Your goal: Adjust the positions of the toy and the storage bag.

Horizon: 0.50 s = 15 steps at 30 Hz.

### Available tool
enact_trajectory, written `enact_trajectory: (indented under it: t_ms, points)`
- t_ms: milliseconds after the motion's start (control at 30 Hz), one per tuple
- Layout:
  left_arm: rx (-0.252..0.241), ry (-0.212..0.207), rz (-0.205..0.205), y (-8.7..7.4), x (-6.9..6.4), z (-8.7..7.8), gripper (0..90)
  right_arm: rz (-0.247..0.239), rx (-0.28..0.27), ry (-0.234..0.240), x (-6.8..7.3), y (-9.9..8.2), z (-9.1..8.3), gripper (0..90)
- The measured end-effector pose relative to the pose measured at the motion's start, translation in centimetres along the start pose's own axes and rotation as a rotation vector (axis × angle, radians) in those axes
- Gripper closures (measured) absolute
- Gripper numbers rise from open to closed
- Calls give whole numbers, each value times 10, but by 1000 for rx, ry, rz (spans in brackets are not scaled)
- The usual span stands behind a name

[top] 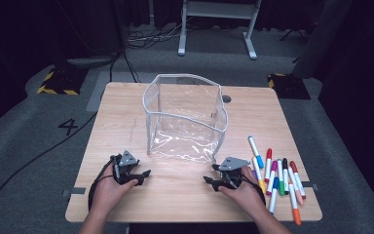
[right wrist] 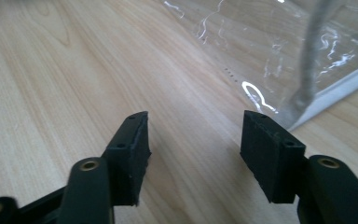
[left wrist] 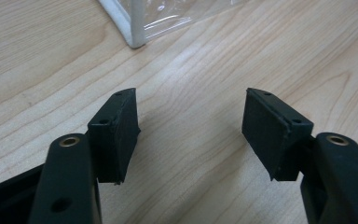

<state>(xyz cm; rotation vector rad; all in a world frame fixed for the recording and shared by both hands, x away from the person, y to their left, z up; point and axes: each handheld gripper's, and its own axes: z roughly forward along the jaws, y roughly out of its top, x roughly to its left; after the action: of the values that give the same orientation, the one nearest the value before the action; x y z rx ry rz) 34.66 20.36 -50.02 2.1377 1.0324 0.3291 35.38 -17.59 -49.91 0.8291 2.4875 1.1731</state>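
A clear plastic bag [top: 185,117] with white edging stands open on the middle of the wooden table [top: 126,112]. Several coloured markers [top: 277,178] lie in a loose row at the front right. My left gripper [top: 145,175] rests low at the front left, open, with bare wood between its jaws; a white corner of the clear plastic bag [left wrist: 135,32] lies just ahead in the left gripper view. My right gripper [top: 210,174] sits in front of the bag's right corner, open and holding nothing. The bag's clear wall [right wrist: 279,51] spans the upper right of the right gripper view.
Beyond the table a white desk frame [top: 219,24] stands on grey carpet, with cables on the floor. Yellow-black striped blocks [top: 58,80] sit by the table's far corners. A small dark disc [top: 226,99] lies behind the bag.
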Motion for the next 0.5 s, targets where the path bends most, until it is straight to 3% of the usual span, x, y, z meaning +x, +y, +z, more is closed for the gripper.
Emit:
enact_trajectory:
  t_ms: [67, 133, 267, 367, 500]
  points:
    - [-12, 5, 33, 7, 4, -7, 359, 4, -5, 1, -4, 4, -5, 424]
    - [-18, 4, 37, 10, 5, -9, 363, 8, -9, 5, -9, 12, -12, 439]
    - [-52, 16, 60, 34, 9, -20, 366, 19, -26, -10, -20, 27, -25, 457]
    - [-53, 16, 56, 48, 12, -24, 369, 29, -31, -18, -26, 37, -31, 467]
    - [-104, 16, 38, 61, 16, -27, 373, 36, -36, -21, -31, 48, -36, 471]
